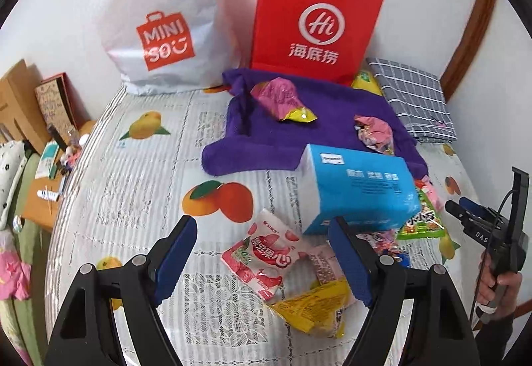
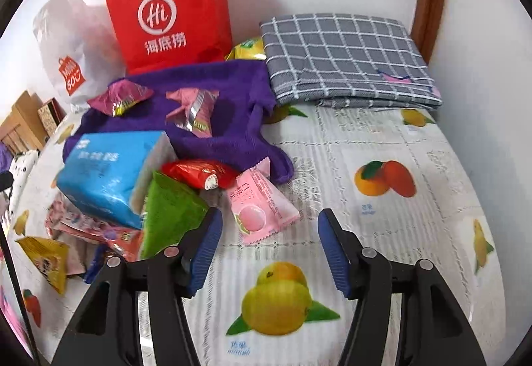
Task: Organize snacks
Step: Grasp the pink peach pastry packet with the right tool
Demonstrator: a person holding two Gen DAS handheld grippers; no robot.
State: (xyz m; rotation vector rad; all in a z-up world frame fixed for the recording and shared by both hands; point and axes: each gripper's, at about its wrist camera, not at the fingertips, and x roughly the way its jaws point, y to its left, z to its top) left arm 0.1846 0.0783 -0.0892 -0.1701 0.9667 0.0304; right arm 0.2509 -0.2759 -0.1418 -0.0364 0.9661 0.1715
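With the blue tissue pack [image 1: 359, 186] as the landmark: far behind it to the left stands the white Miniso bag [image 1: 159, 23], and directly behind it the red Haidilao paper bag [image 1: 316, 20]. The purple towel [image 1: 292, 126] lies just behind the pack and carries two pink snack packets [image 1: 282, 98]. In front of the pack, the left gripper [image 1: 262, 259] hangs with jaws wide apart over a pink-and-white gummy packet [image 1: 262, 256]. Just right of the pack lie a green packet [image 2: 169, 209] and a pink candy packet [image 2: 262, 206]; the right gripper [image 2: 269, 253] hangs open beside them, holding nothing.
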